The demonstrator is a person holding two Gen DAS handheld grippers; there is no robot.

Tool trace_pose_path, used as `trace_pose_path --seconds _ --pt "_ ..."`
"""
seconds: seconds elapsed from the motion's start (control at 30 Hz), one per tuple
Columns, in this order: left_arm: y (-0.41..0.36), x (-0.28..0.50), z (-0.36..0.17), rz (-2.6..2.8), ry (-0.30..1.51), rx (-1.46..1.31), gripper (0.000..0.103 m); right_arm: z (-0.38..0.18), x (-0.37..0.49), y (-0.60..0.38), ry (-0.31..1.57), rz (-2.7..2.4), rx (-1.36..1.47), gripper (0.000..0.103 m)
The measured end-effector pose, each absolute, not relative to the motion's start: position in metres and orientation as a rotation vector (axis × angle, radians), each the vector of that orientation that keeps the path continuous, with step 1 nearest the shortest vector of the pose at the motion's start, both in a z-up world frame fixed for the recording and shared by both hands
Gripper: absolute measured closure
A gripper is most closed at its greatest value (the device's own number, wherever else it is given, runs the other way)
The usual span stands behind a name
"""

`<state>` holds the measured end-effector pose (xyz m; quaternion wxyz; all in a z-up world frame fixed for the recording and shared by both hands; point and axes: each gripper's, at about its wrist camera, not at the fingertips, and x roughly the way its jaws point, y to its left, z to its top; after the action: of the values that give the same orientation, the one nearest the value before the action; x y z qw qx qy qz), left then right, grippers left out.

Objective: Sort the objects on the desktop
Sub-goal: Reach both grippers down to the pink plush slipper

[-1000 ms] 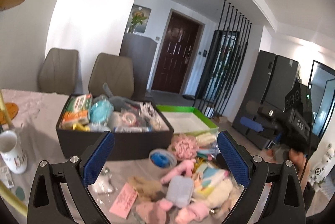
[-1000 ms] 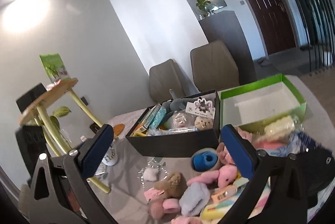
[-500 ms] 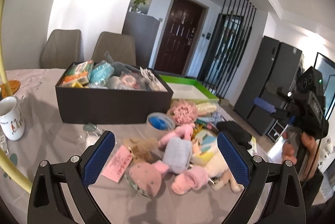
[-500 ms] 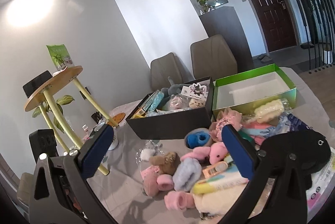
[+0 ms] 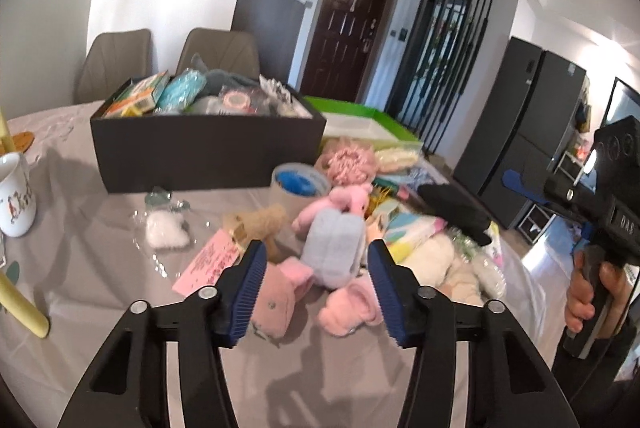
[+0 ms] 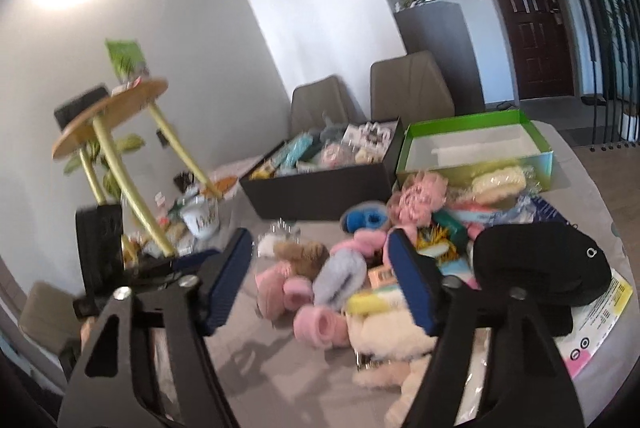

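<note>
A heap of small soft things lies on the grey tablecloth: a pale blue plush pouch point(image 5: 332, 248), pink plush pieces point(image 5: 350, 310), a brown bear point(image 5: 256, 224), a tape roll with blue inside point(image 5: 298, 181), a black cap point(image 5: 456, 211). My left gripper point(image 5: 316, 282) is open, its fingers framing the blue pouch just above the heap. My right gripper point(image 6: 320, 278) is open over the same heap, empty; it also shows at the right edge of the left wrist view point(image 5: 520, 183). The blue pouch point(image 6: 340, 278) lies between its fingers in that view.
A black box point(image 5: 204, 143) full of items stands behind the heap, a green tray point(image 6: 476, 147) beside it. A white mug point(image 5: 16, 197) stands left. A yellow-legged stand point(image 6: 120, 147) rises at the table's left. Two chairs point(image 5: 168, 59) stand behind.
Both grippers have narrowed their opening and moved forward and down toward the heap. The right wrist view is now blurred from motion.
</note>
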<state>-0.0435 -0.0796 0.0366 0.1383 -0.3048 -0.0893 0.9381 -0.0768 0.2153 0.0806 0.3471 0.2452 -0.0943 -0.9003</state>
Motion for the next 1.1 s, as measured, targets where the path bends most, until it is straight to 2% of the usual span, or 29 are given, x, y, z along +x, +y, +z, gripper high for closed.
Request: trace_pose_path --seconds 0.07,0.17,0.23,0.33,0.67,0.8,1.1 --pt "-0.077 -0.042 0.033 2.697 -0.260 -0.892 0.050 0.069 -0.075 0.210 -0.208 -2.321 0.672 0.047" --pt "-0.073 -0.042 0.030 2.681 -0.250 -0.908 0.051 0.054 -0.075 0.205 -0.183 -2.298 0.720 0.051" --pt "-0.069 -0.043 0.027 2.669 -0.239 -0.921 0.062 0.045 -0.075 0.199 -0.169 -2.279 0.752 0.054" --pt "-0.065 -0.045 0.022 2.646 -0.232 -0.937 0.067 0.037 -0.075 0.191 -0.147 -2.254 0.781 0.058" --pt "-0.063 -0.052 0.010 2.619 -0.252 -0.980 0.067 0.016 -0.084 0.177 -0.158 -2.217 0.863 0.066" --pt "-0.058 -0.057 0.004 2.607 -0.246 -1.001 0.067 0.008 -0.091 0.172 -0.189 -2.219 0.895 0.083" --pt "-0.038 -0.069 -0.019 2.523 -0.234 -1.063 0.067 -0.007 -0.116 0.161 -0.296 -2.208 0.984 0.083"
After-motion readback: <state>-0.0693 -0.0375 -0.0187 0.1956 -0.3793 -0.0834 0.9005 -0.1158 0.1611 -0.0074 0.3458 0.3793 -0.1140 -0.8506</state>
